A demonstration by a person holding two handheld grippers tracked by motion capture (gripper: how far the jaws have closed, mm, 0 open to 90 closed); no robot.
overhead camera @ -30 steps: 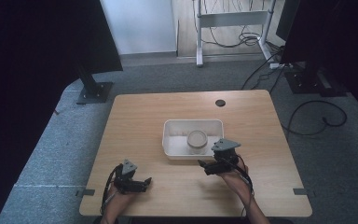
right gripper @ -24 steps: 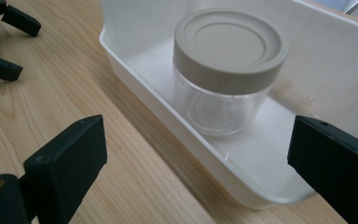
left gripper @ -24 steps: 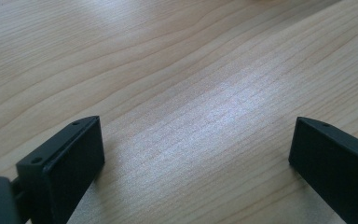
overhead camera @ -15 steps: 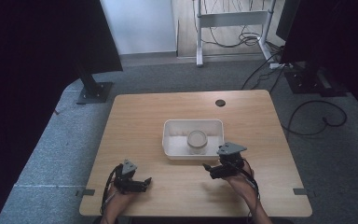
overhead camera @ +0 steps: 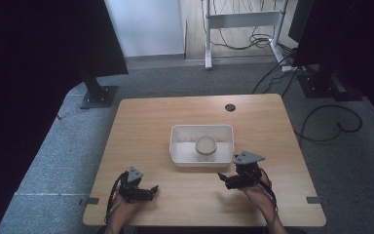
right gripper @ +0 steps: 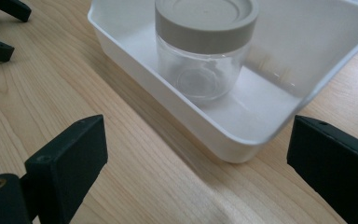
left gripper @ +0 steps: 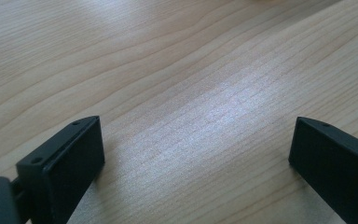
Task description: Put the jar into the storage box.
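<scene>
High view: wooden desk (overhead camera: 141, 126) with a white tray (overhead camera: 177, 146) near its middle. A clear jar (overhead camera: 206, 147) with a beige lid stands upright inside the tray, toward its near wall. Left gripper (overhead camera: 148, 191) lies low over the near left part of the desk, hand behind it, forearm entering from the bottom edge; it points to the right, well apart from the tray. Right gripper (overhead camera: 222, 179) sits near the tray's near right corner, just beside but not touching, jaws pointing left, grey plate on top, hand and wrist angled in from the lower right.

Left gripper view: left gripper (left gripper: 196, 154) jaws spread wide, nothing between them, bare wood grain below.

Right gripper view: right gripper (right gripper: 198, 158) jaws spread wide, empty, aimed at the tray's (right gripper: 177, 109) corner. Jar (right gripper: 203, 56) seen from the side: clear glass body, nothing visible inside, lid (right gripper: 205, 21) seated flat. Jaw tips of the other gripper at upper left.
</scene>
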